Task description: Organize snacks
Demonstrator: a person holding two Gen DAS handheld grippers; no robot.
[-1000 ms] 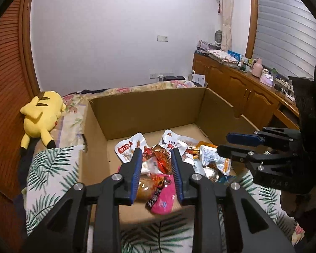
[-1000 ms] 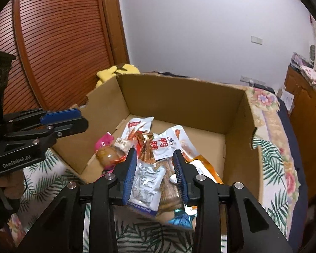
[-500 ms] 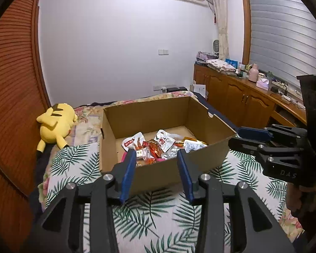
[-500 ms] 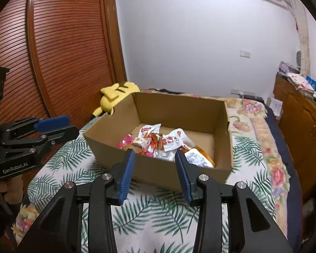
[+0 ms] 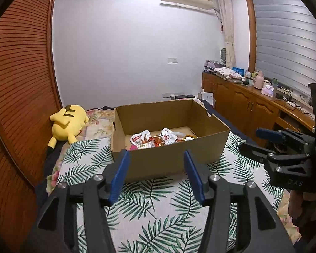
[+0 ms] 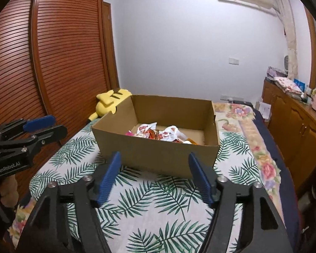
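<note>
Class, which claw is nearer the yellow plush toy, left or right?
Left. The left claw, opening and empty, hangs on the plush toy side of the cardboard box; the right claw, also opening and empty, sits toward the wooden cabinets.

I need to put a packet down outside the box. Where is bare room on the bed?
Bare leaf-print cover lies between the box and both grippers, and left of the box, in front of the plush. Inside, snacks crowd the near left; the far right floor is bare.
</note>
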